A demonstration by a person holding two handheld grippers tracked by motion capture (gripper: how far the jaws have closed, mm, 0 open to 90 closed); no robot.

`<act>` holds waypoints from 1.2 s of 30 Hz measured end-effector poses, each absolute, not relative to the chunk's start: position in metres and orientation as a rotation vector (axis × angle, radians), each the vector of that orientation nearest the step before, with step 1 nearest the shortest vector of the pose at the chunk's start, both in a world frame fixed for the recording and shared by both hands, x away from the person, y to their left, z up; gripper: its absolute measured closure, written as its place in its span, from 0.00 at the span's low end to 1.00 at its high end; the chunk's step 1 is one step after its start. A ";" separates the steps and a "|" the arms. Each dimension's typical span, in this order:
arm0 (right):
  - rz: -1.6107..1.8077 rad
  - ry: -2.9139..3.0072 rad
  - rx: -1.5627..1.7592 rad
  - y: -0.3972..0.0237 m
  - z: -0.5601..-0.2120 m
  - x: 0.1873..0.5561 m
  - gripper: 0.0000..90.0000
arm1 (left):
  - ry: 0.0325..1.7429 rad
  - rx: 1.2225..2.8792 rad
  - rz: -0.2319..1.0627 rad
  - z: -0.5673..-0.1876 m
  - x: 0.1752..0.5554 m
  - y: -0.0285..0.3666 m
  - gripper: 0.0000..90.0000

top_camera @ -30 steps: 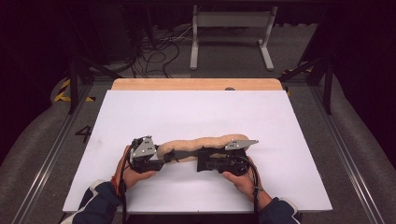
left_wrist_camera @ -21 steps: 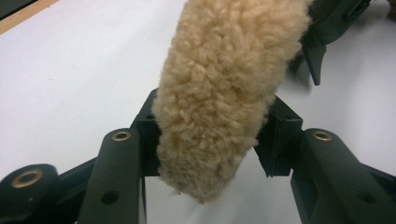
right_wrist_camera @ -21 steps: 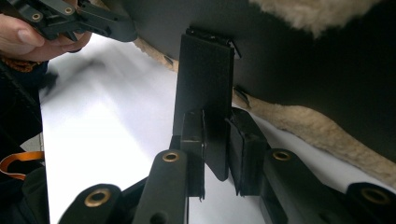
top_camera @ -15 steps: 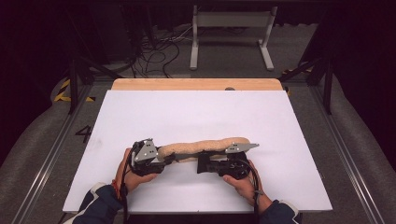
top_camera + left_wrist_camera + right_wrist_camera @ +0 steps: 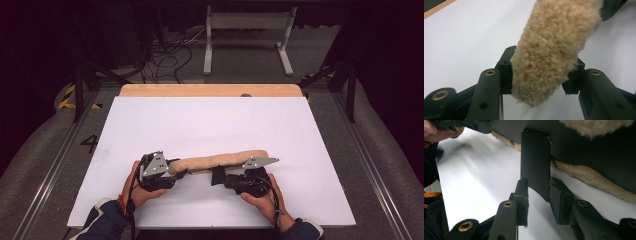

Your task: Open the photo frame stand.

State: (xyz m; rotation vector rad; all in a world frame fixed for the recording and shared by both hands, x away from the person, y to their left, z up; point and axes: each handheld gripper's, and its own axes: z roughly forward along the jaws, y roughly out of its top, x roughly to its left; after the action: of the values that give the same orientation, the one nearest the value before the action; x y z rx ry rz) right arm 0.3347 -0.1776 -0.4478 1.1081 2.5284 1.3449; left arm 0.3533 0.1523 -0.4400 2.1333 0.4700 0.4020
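High view, fleece pad: a long tan fleece pad [image 5: 220,160] lies across the near part of the white table [image 5: 210,125], between the two hands.
High view, left gripper [image 5: 176,172]: at the pad's left end.
High view, right gripper [image 5: 218,176]: just in front of the pad's middle, pointing left.
Left gripper view, jaws: half-closed, pads pressing both sides of the fleece pad's end [image 5: 549,55], which fluffs out above them.
Right gripper view, jaws: a black strap [image 5: 535,162] stands between the pads; the jaws have just been opening, the right pad slightly off it.
Right gripper view, pad: dark underside with a fleece edge [image 5: 589,177] over the table.
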 end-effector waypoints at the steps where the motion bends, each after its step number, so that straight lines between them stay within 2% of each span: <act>1: 1.345 2.528 1.108 -0.178 -0.448 0.335 0.77 | 0.470 2.133 0.402 -0.440 0.353 0.152 0.61; 17: 1.267 2.488 0.963 -0.204 -0.428 0.307 0.71 | 0.467 2.137 0.405 -0.438 0.350 0.154 0.61; 29: 1.256 2.450 1.006 -0.218 -0.425 0.308 0.69 | 0.475 2.126 0.387 -0.438 0.347 0.158 0.62; 36: 1.249 2.435 1.012 -0.220 -0.424 0.312 0.64 | 0.478 2.109 0.351 -0.439 0.348 0.161 0.62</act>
State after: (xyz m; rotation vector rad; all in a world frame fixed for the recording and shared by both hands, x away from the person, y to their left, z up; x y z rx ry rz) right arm 0.3116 -0.2200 -0.4237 1.0121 2.4354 1.2492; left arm 0.3480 0.1607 -0.4386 2.1092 0.4777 0.3506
